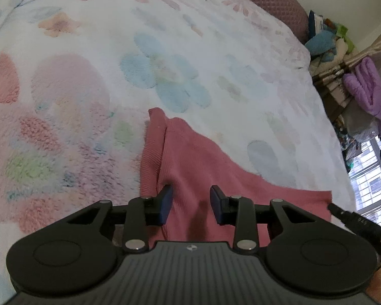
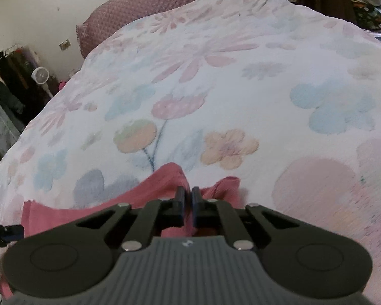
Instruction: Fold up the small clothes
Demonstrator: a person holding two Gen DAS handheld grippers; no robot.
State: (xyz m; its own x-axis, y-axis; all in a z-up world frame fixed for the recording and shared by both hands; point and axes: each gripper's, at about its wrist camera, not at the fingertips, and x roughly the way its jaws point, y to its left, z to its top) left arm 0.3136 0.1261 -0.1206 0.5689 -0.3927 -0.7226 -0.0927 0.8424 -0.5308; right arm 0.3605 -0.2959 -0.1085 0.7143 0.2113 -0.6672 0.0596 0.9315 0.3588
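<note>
Pink garment [image 1: 190,162] lay on floral blanket [image 1: 165,50]. Left gripper [image 1: 191,204] hovered over it, jaws spread, nothing between them. Only the right wrist view showed right gripper [image 2: 188,207], jaws pinching a raised fold of the garment [image 2: 165,178]. Left view alone showed the ribbed hem edge.
</note>
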